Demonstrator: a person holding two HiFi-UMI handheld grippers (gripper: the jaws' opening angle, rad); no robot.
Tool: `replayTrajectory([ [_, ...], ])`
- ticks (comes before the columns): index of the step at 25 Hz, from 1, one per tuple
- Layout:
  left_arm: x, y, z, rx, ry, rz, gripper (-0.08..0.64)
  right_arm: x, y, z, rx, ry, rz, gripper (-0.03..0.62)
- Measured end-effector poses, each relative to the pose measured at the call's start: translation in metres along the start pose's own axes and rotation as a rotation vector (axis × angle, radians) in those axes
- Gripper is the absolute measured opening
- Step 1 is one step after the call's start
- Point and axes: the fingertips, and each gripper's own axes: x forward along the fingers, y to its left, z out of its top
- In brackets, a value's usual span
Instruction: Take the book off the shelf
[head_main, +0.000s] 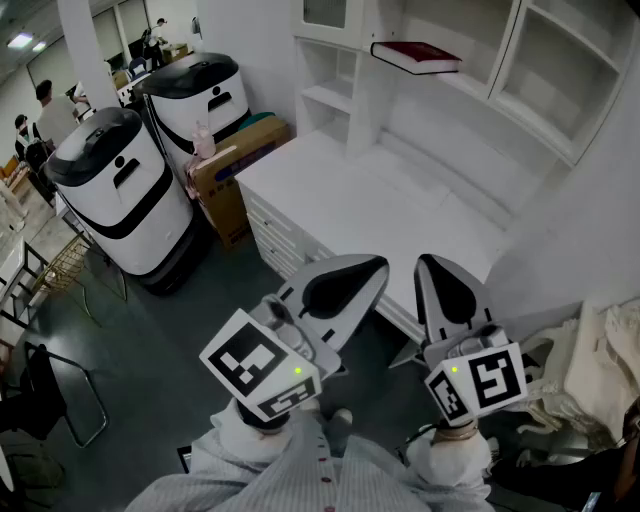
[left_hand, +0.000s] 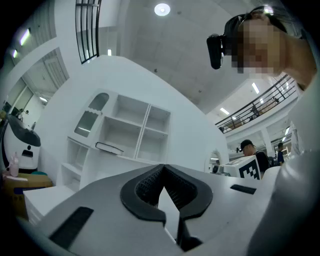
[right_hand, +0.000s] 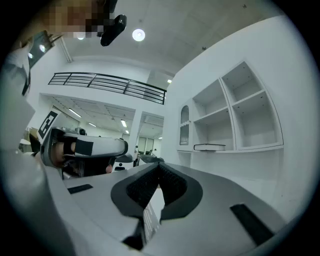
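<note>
A dark red book lies flat on a shelf of the white wall unit, far above and beyond both grippers. In the left gripper view the book shows as a thin dark slab on the shelf, and the right gripper view has the book likewise distant. My left gripper and right gripper are held side by side in front of the desk, pointing at the unit. Both are shut with nothing between their tips, as seen at the left gripper and the right gripper.
A white desk with drawers stands below the shelves. Two white-and-black machines and a cardboard box stand to its left. Pale cloth is heaped at the right. A chair is at the far left. People stand in the background.
</note>
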Motion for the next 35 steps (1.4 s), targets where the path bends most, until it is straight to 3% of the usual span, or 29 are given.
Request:
replayTrajectory([
  [9, -0.001, -0.001, -0.005, -0.011, -0.001, 0.021, 0.011, -0.009, -0.006, 0.002, 0.016, -0.025, -0.015, 0.014],
  [25, 0.027, -0.025, -0.025, 0.014, 0.009, 0.106, 0.011, -0.033, -0.036, -0.006, 0.040, -0.048, 0.079, 0.014],
  [35, 0.043, 0.009, -0.034, 0.009, 0.015, 0.124, 0.011, 0.001, -0.052, -0.024, 0.066, -0.035, 0.101, 0.014],
])
